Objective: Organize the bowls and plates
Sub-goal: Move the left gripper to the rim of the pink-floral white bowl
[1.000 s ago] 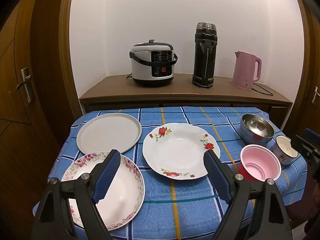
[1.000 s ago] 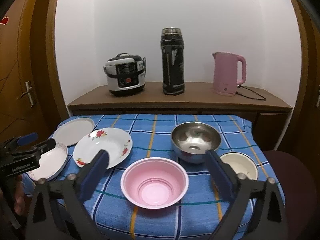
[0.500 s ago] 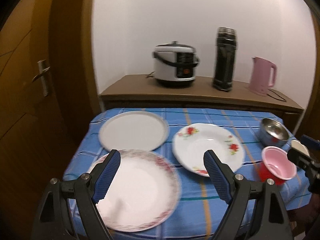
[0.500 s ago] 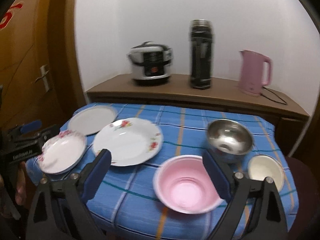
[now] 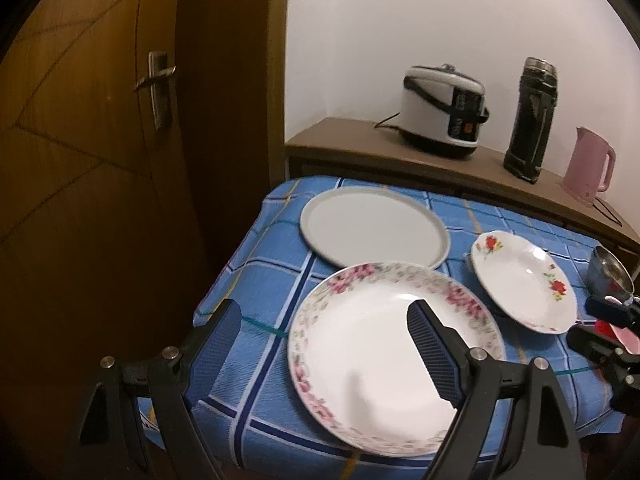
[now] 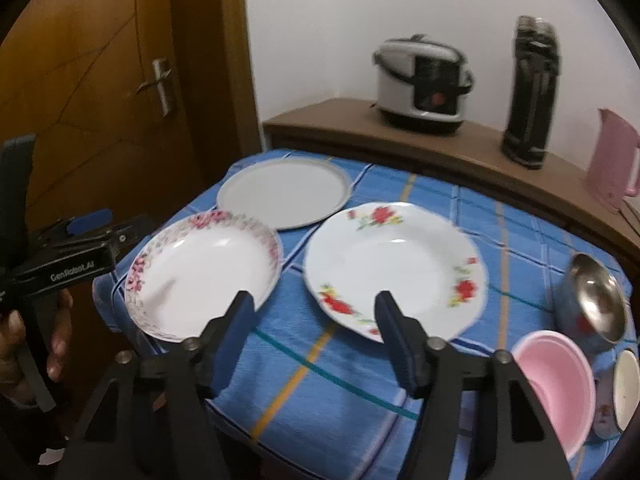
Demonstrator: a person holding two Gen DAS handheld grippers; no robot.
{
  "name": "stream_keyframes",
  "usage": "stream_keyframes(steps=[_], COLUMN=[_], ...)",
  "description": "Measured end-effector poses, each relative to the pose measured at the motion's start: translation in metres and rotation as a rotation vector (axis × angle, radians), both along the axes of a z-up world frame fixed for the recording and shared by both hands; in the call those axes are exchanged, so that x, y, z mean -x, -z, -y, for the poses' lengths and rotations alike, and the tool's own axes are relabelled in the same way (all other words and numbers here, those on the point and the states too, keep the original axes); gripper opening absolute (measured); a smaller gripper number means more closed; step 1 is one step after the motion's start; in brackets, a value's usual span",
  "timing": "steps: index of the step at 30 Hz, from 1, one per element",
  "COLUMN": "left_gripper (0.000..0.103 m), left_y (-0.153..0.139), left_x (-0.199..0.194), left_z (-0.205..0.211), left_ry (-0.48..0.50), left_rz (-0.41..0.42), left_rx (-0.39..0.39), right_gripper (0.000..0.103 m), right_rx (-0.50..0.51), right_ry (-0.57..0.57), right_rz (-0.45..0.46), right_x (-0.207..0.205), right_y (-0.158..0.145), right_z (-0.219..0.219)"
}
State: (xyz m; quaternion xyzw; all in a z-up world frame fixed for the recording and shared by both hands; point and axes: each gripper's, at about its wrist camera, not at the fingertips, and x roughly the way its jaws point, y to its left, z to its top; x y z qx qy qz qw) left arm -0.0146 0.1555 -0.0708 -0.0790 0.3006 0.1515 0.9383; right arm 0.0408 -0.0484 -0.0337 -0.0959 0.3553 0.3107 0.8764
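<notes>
A pink-flowered plate (image 5: 384, 356) (image 6: 204, 272) lies at the table's near left. A plain grey plate (image 5: 372, 232) (image 6: 284, 192) lies behind it. A red-flowered plate (image 5: 524, 280) (image 6: 396, 264) lies mid-table. A steel bowl (image 6: 596, 300), a pink bowl (image 6: 556, 388) and a small white bowl (image 6: 628, 392) sit at the right. My left gripper (image 5: 324, 344) is open and empty over the pink-flowered plate's left rim. My right gripper (image 6: 312, 328) is open and empty above the cloth, between the two flowered plates.
The table has a blue checked cloth (image 6: 320, 380). A wooden door (image 5: 100, 160) stands close on the left. Behind the table a wooden shelf (image 6: 440, 144) carries a rice cooker (image 6: 424, 84), a black flask (image 6: 532, 92) and a pink kettle (image 6: 612, 160).
Both grippers have swung to the left. The left one now hangs over the pink-flowered plate's left rim, the right one has moved from the pink bowl towards the flowered plates. Both stay open.
</notes>
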Motion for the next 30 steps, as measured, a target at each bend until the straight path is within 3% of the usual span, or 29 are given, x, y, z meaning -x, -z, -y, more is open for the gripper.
stream_keyframes(steps=[4,15,17,19,25,30], left_gripper=[0.087,0.086,0.074,0.069,0.067,0.053], left_y=[0.009,0.028,0.029,0.032,0.037,0.042], left_x=[-0.004,-0.006,-0.005,-0.007,-0.010,-0.014], left_z=[-0.016,-0.037,-0.037,-0.036,-0.038,-0.038], left_ry=[-0.003,-0.005,0.007,0.021,0.029,0.041], left_rz=[-0.011,-0.029,-0.030,-0.041,-0.053,-0.073], left_rx=[0.033,0.094,0.099,0.108,0.128,0.153], right_gripper=[0.049,0.040,0.039,0.036,0.033,0.030], right_rx=[0.019,0.071,0.082,0.086,0.094,0.094], right_ry=[-0.029,-0.061,-0.062,-0.064,-0.068,-0.075], right_rz=[-0.039,-0.089,-0.094,-0.104,-0.116,-0.122], right_x=[-0.005,-0.015,-0.016,-0.018,-0.021,-0.023], right_y=[0.010,0.031,0.034,0.037,0.043,0.045], right_z=[-0.018,-0.049,-0.052,-0.054,-0.057,-0.061])
